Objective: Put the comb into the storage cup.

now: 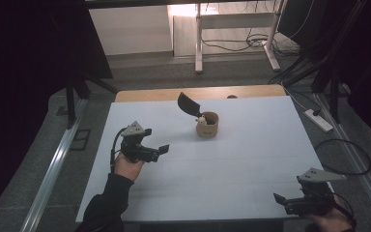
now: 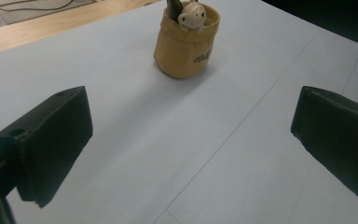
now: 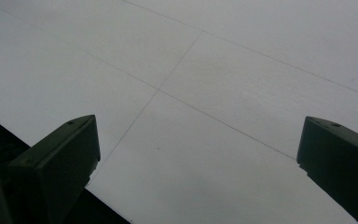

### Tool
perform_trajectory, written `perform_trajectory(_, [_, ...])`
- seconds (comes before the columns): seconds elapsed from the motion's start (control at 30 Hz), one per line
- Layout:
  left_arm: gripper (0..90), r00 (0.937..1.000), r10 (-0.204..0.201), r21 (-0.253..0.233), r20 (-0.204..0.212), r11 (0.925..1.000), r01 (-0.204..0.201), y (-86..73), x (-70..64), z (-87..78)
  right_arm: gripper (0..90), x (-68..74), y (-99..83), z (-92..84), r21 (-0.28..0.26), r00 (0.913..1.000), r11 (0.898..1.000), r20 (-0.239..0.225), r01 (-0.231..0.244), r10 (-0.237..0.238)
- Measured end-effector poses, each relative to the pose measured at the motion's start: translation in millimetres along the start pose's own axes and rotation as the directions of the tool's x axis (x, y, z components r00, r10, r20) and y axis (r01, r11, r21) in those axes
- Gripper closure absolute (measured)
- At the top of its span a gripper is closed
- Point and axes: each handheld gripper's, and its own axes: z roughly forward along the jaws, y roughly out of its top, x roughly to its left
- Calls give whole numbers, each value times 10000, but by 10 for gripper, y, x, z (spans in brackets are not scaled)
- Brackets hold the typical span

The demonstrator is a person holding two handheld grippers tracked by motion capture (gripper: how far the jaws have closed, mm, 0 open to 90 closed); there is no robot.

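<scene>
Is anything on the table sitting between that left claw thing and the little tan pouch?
Nothing visible. Bare white table lies between the open left gripper and the tan pouch, which holds a small figure and a dark utensil.

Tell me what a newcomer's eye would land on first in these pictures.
The tan pouch stands alone near the far middle of the white table, with a small pale figure peeking over its rim and a dark spatula-like tool sticking up out of it. Next come the two hand-held grippers: the left gripper sits left of the pouch with its jaws wide apart, and the right gripper is at the near right corner, also open.
</scene>
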Motion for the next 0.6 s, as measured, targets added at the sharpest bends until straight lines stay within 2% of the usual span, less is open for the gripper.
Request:
perform_trajectory(0.4, [0, 10000, -11, 109, 47, 9999, 10, -84, -100, -111, 0, 0, -1, -2, -17, 10000, 10000, 33, -8, 8])
perform_trajectory(0.6, [0, 9999, -138, 151, 37, 9998, 137, -143, -135, -193, 0, 2, -1, 0, 9, 10000, 10000, 14, 4, -4])
